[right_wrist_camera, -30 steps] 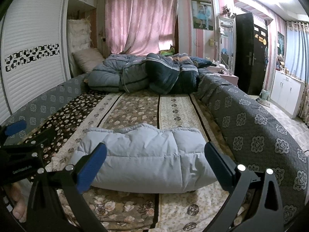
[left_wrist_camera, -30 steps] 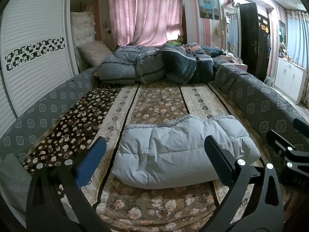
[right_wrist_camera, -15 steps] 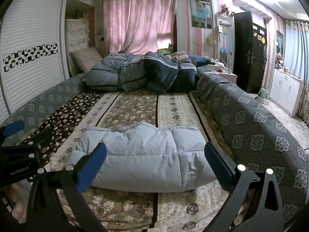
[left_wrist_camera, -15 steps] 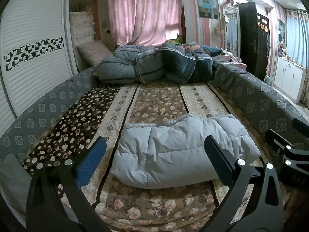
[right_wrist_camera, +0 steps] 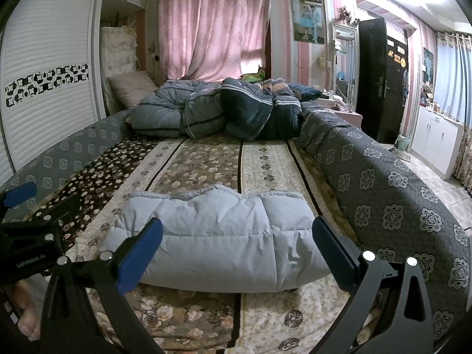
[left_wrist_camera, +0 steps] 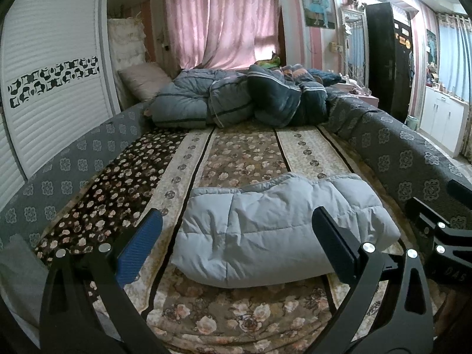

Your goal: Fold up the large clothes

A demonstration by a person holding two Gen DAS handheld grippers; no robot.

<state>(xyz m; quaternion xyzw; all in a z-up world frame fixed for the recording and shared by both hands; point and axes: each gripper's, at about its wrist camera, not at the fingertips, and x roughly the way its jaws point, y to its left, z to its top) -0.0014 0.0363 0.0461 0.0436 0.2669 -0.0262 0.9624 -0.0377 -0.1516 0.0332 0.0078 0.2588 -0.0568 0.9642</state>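
A pale blue puffy jacket [left_wrist_camera: 280, 227] lies folded into a thick rectangle near the foot of the bed, on the floral bedspread [left_wrist_camera: 242, 153]. My left gripper [left_wrist_camera: 236, 236] hangs open just in front of the jacket, touching nothing. In the right wrist view the same folded jacket [right_wrist_camera: 224, 236] sits ahead of my right gripper [right_wrist_camera: 236, 239], which is open and empty too. The right gripper's body [left_wrist_camera: 442, 236] shows at the right edge of the left wrist view, and the left gripper's body [right_wrist_camera: 26, 236] at the left edge of the right wrist view.
Rumpled blue-grey duvets [left_wrist_camera: 236, 100] and a pillow [left_wrist_camera: 141, 82] are heaped at the head of the bed. A white louvred wardrobe [left_wrist_camera: 50, 88] runs along the left. A grey patterned cover [right_wrist_camera: 383, 200] drapes the bed's right side, with floor and white cabinets [right_wrist_camera: 436, 141] beyond.
Both grippers have drawn back slightly and tilted a little; the folded jacket has stayed where it lay. Both stay open.
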